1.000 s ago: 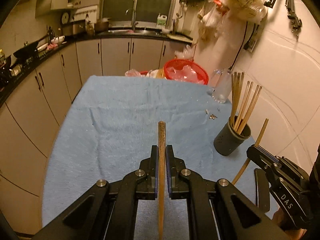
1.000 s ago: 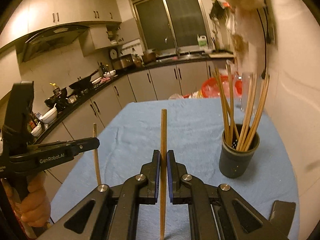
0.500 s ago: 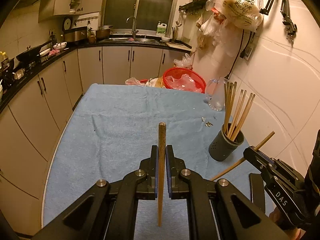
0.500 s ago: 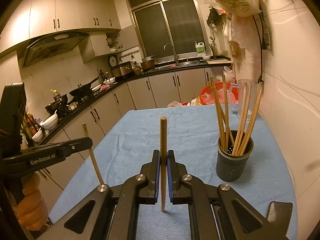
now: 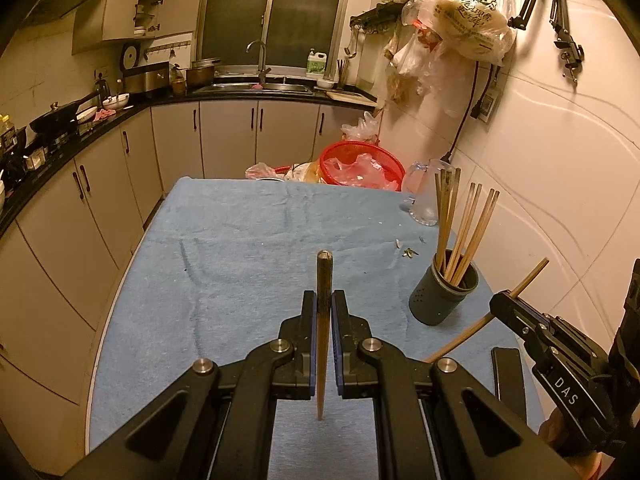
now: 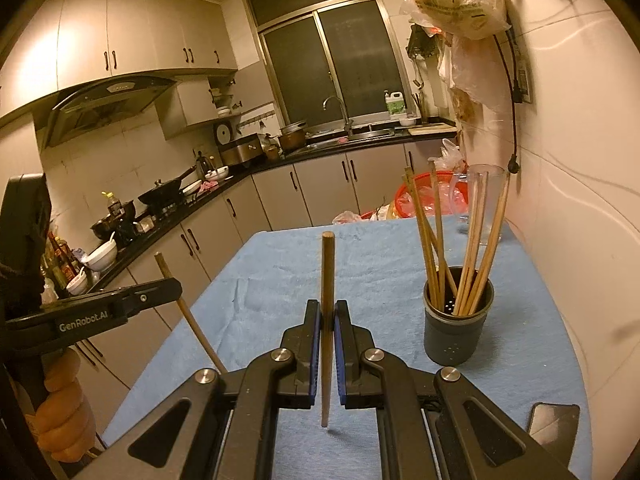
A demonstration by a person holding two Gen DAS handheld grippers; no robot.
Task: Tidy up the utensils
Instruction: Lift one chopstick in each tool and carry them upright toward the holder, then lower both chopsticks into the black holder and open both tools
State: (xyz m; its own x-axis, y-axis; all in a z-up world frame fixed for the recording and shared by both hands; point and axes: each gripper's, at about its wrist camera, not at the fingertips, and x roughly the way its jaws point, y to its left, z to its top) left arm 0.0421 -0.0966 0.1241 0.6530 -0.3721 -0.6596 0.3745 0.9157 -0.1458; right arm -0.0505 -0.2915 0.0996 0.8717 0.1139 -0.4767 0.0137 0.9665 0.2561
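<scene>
Wooden chopsticks are the business of this moment: each pair of tongs is clenched on one. The left tongs (image 5: 323,320) pinch a darker chopstick (image 5: 323,280) near its middle, upright, blunt end up and thin tip hanging just above the blue towel (image 5: 240,240) that covers the surface. The right tongs (image 6: 328,324) hold a paler chopstick (image 6: 327,272) the same way. Gripping mid-shaft and keeping the stick vertical looks deliberate, since a tip pointing down can be lowered straight into a narrow opening.

That opening is the dark grey holder (image 6: 458,332), standing on the towel toward the wall side, ahead and to the right of both tongs and apart from them. Several chopsticks (image 6: 472,248) already lean inside it, fanned against the rim, so free room at the mouth is limited. A clear glass jug (image 5: 426,196) and a red basket (image 5: 360,164) sit farther back, and a dark phone (image 6: 554,420) lies near the right tongs.

Judging by this, most sticks are sorted, and these two remain to be dropped in, probably one at a time.
</scene>
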